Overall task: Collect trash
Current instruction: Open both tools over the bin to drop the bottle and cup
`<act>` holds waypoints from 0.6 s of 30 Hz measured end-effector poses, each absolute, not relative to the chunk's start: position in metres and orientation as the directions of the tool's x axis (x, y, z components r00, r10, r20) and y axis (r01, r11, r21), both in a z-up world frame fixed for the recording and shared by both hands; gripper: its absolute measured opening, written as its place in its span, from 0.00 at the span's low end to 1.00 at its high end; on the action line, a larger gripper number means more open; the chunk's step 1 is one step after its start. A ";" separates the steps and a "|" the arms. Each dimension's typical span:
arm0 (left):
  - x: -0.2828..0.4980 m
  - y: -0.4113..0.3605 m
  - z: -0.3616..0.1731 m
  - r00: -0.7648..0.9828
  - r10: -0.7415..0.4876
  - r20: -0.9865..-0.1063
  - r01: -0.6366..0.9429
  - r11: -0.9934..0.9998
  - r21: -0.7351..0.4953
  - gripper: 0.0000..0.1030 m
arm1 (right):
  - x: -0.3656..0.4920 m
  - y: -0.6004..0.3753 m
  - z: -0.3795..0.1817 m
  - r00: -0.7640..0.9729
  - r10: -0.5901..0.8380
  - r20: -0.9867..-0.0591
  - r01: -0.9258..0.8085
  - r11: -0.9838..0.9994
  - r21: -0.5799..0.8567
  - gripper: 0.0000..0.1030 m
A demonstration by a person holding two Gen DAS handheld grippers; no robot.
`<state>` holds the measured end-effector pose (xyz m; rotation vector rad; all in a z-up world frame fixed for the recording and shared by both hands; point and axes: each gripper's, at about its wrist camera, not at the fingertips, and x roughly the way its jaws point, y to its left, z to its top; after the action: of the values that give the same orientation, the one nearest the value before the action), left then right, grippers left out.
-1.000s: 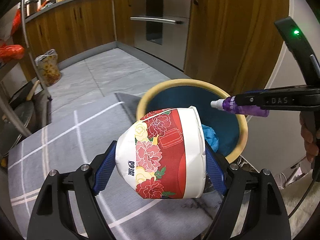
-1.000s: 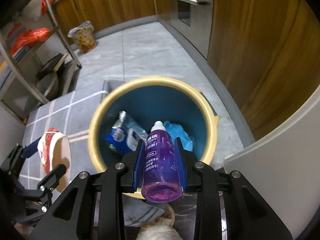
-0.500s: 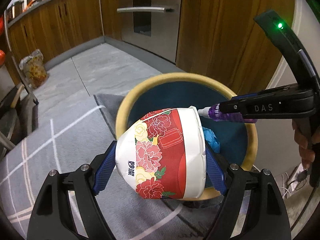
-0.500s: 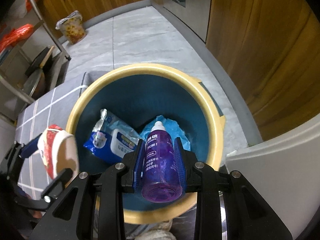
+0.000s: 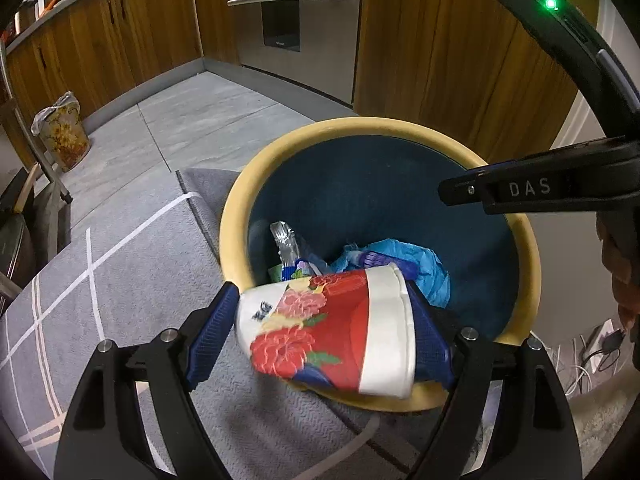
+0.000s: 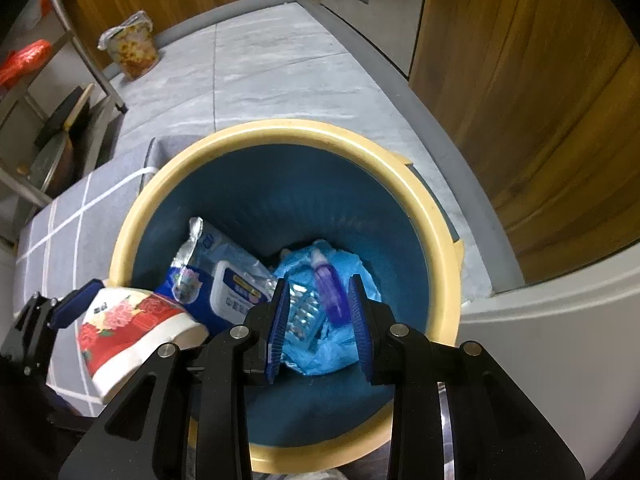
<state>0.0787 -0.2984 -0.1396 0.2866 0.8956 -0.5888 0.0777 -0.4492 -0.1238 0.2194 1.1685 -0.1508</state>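
A yellow-rimmed blue bin [image 5: 280,152] [image 6: 280,128] stands on the floor below both grippers. My left gripper [image 5: 322,300] is shut on a red floral paper bowl [image 5: 332,328] [image 6: 128,328], gripped base to rim. The bowl is tilted, blurred and hangs over the bin's near rim. My right gripper [image 6: 318,284] hovers over the bin, its jaws apart with nothing between the pads. Far below it a purple bottle [image 6: 330,292] lies on a blue bag [image 6: 352,272] inside the bin. A wipes pack [image 6: 224,280] lies beside them.
A grey rug with white lines [image 5: 120,280] lies left of the bin. Further left are a metal rack [image 6: 60,80] and a small flowered bin [image 6: 130,48]. Wooden cabinets and an oven [image 5: 296,20] stand behind. A white wall [image 6: 560,340] and cables [image 5: 592,352] lie to the right.
The purple bottle has left my right gripper and now lies in the bin. Both grippers have sunk closer over the bin. The bowl has tipped between the left pads.
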 end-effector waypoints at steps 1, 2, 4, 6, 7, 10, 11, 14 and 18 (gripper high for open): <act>0.077 -0.298 -0.139 0.485 -0.359 -0.798 0.591 0.807 -0.004 0.78 | 0.076 -0.449 -0.122 0.388 -0.003 -0.922 0.235 0.967 0.096 0.31; 0.074 -0.297 -0.137 0.490 -0.358 -0.795 0.591 0.807 0.001 0.78 | 0.074 -0.447 -0.120 0.392 0.000 -0.920 0.235 0.967 0.100 0.31; 0.068 -0.294 -0.132 0.498 -0.360 -0.789 0.591 0.806 0.005 0.79 | 0.068 -0.442 -0.115 0.404 0.003 -0.915 0.229 0.968 0.104 0.31; 0.063 -0.292 -0.125 0.509 -0.357 -0.783 0.584 0.812 0.010 0.93 | 0.061 -0.441 -0.110 0.416 0.007 -0.910 0.233 0.966 0.114 0.31; 0.059 -0.290 -0.121 0.521 -0.355 -0.776 0.578 0.816 0.015 0.94 | 0.056 -0.441 -0.106 0.422 0.009 -0.906 0.241 0.963 0.121 0.31; 0.046 -0.286 -0.113 0.534 -0.359 -0.765 0.578 0.816 0.021 0.94 | 0.042 -0.439 -0.095 0.440 0.001 -0.898 0.244 0.962 0.121 0.31; 0.042 -0.284 -0.110 0.539 -0.354 -0.764 0.575 0.818 0.028 0.94 | 0.038 -0.438 -0.091 0.445 -0.001 -0.895 0.243 0.963 0.119 0.31; 0.028 -0.275 -0.100 0.550 -0.348 -0.759 0.570 0.821 0.036 0.94 | 0.025 -0.433 -0.079 0.468 -0.001 -0.884 0.239 0.963 0.125 0.31; 0.011 -0.266 -0.084 0.566 -0.359 -0.742 0.576 0.816 0.045 0.79 | 0.002 -0.425 -0.059 0.513 -0.007 -0.858 0.243 0.960 0.137 0.31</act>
<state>0.0106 -0.2657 -0.0836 0.2977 0.7966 -0.5592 0.0025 -0.4254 -0.0590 0.2528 1.0238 -0.1522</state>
